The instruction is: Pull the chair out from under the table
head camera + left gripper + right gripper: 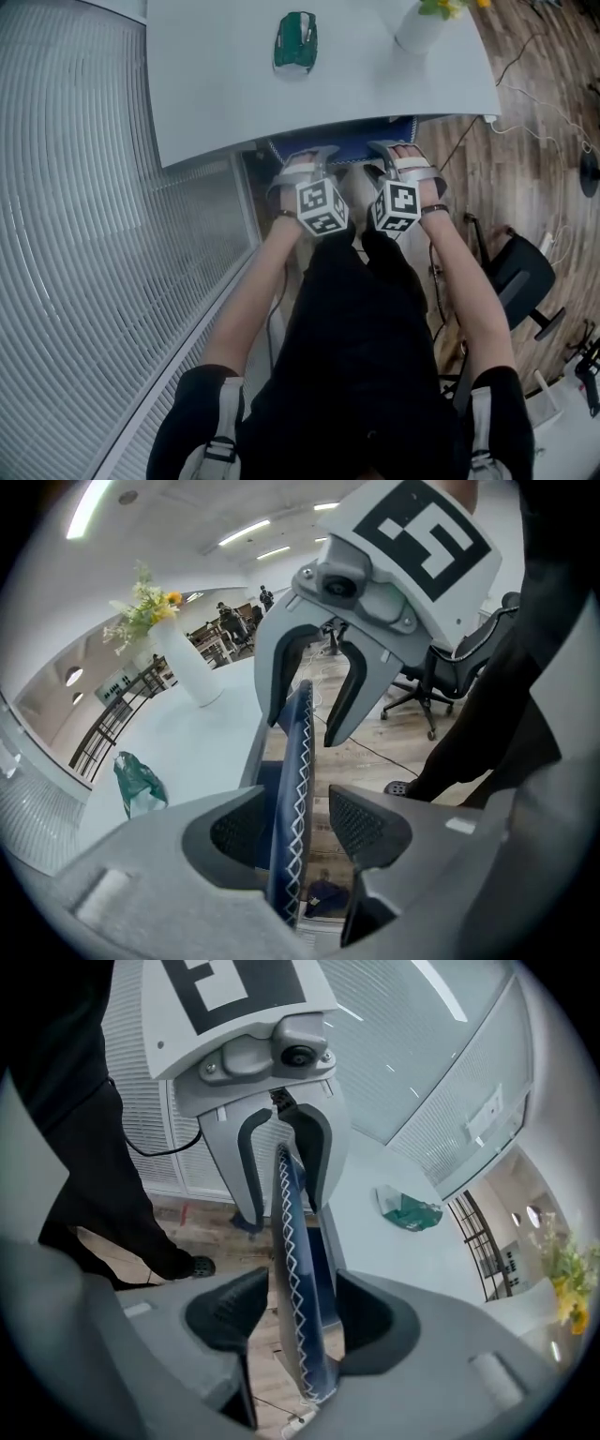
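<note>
Inspection found the task at the grasping stage, with the pull itself judged not yet begun. In the head view the chair (345, 147) stood tucked beneath the near edge of the white table (225, 94). Only the top of its dark blue, white-stitched backrest showed past the tabletop. The left gripper (307, 157) and the right gripper (397, 154) were set side by side on that top edge, close together and both pointing toward the table. In the left gripper view the backrest edge (292, 761) ran between the jaws, lying against one pad with floor visible in the gap to the other. The jaws stood apart, straddling the backrest and not clamped. The right gripper view showed the same arrangement: the stitched edge (298, 1279) stood between parted jaws, with clearance visible on at least one side. A green bag (295, 41) and a white vase (420, 28) holding flowers sat on the tabletop, well clear of the grippers. In my judgement the next move calls for both sets of jaws to close firmly on the backrest. A level, even draw toward the person should follow, with both grippers kept in step so the chair comes out straight and does not catch the table edge.
</note>
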A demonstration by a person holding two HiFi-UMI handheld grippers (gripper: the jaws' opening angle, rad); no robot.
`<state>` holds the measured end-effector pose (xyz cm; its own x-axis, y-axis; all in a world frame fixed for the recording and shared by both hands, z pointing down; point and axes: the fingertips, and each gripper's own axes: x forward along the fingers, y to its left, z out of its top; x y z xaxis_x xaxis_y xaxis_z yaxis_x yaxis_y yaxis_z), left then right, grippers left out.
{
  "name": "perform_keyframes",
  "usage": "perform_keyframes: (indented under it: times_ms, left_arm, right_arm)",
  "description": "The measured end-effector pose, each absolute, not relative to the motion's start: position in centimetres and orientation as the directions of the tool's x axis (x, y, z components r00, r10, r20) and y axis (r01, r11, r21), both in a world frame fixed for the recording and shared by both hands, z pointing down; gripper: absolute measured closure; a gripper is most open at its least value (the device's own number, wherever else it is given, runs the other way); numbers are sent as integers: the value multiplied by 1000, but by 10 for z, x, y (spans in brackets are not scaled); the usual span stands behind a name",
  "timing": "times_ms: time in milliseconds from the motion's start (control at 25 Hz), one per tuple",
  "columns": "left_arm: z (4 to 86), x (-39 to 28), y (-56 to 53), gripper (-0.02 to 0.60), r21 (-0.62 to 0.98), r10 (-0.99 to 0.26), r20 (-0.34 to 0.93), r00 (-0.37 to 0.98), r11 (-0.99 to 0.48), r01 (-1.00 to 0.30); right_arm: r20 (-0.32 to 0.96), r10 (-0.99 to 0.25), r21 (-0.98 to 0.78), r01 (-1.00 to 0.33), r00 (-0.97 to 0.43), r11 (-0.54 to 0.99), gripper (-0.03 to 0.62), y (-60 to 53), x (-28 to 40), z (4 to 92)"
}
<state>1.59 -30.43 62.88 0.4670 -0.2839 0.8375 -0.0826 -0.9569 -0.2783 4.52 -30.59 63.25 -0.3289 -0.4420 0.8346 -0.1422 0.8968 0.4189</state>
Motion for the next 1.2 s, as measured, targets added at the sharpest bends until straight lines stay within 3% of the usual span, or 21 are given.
perform_keyframes:
  times_ms: [560,720,1200]
  left_arm:
    - [673,21,-322,377,-307,-292,865,409,-951,-30]
    - [675,18,-319,416,-346,-305,874,377,-937,43]
    - [681,17,-314,459,-321,-279,887,369,-945,58]
  right_arm:
    - [891,-341,341,-51,-299,939,375,-323,39,680]
    - [898,-332,330,-58,-288,942,377,-322,40,689]
    - [904,-323,339,10,-279,941,473,-317,40,695]
